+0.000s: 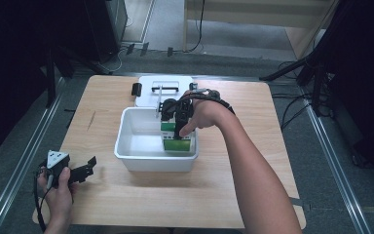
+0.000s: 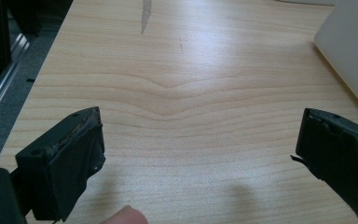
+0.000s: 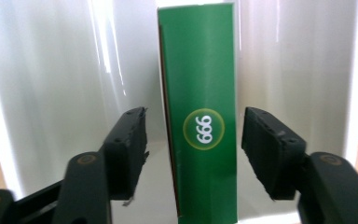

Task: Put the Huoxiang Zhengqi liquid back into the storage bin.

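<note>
At the desk's (image 1: pixel 141 195) near-left corner, well apart from the white bin (image 1: pixel 126 151), a person's hand rests the left hand-held gripper (image 1: pixel 88 166) on the wood. In the left gripper view its jaws stand spread wide over bare desk. Farther in, the right hand-held gripper (image 1: pixel 177 129) reaches down into the right end of the white bin. Its jaws are spread on either side of an upright green box (image 3: pixel 203 112), not touching it. The green box stands inside the bin against its right wall. Beyond the bin lies a white lid (image 1: pixel 165 85) with a handle.
</note>
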A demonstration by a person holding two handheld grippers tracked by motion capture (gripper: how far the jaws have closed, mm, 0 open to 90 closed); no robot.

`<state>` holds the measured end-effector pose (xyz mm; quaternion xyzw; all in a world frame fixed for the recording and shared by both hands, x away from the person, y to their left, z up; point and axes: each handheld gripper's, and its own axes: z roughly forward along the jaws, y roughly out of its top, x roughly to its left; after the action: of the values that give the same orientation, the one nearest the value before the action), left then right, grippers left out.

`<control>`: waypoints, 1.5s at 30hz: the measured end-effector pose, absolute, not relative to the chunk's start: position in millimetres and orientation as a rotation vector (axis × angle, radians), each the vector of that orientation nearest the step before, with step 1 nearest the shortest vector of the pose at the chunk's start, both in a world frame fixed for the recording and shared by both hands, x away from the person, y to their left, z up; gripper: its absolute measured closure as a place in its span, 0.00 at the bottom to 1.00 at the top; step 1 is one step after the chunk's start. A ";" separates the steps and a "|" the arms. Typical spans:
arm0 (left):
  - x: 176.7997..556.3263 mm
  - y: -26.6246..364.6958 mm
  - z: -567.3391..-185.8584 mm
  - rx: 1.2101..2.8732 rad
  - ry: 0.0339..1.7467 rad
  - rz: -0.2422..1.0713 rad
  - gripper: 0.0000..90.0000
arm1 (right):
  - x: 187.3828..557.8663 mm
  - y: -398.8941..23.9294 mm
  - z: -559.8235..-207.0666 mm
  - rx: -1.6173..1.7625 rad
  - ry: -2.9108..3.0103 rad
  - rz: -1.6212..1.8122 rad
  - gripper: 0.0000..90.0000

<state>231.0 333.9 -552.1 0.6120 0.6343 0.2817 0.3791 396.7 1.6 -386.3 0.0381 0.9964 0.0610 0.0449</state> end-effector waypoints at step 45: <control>231.1 333.2 -552.2 1.565 1.619 0.727 0.02 | 383.9 -104.7 -334.6 1.011 2.487 0.892 0.00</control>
<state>231.1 333.2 -552.2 0.6123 0.6335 0.2845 0.3779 383.9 -104.7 -334.6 0.3528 0.8685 0.3116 0.1556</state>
